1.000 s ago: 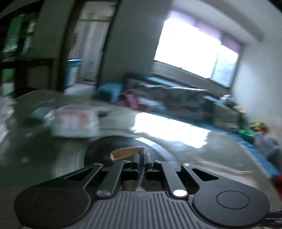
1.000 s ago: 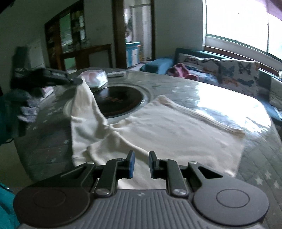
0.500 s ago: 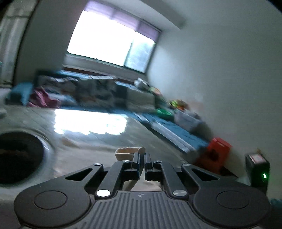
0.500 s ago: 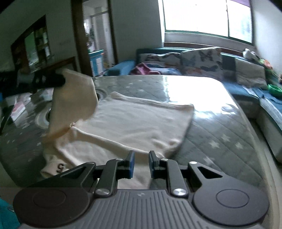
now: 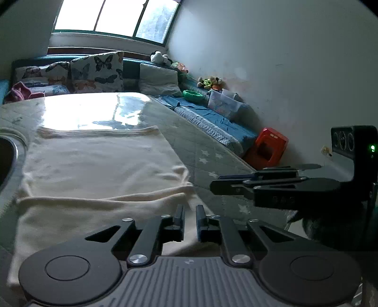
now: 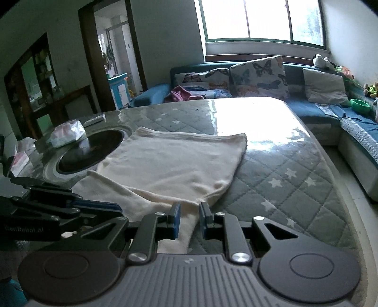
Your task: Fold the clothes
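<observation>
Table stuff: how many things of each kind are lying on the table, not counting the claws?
Cream garment: 1
White wrapped tissue pack: 1
Flat grey remote-like thing, too small to be sure: 1
Pink-and-white packs at the left edge: 2
Total: 5

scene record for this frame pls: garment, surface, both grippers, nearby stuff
garment: cream shirt, lying flat, one side folded over
surface: quilted star-print table cover
left gripper: open, over the shirt's near edge, holding nothing
right gripper: open, over the shirt's near edge, holding nothing
nearby: round dark inset left of the shirt; tissue pack beyond it
background: butterfly cushions, window
</observation>
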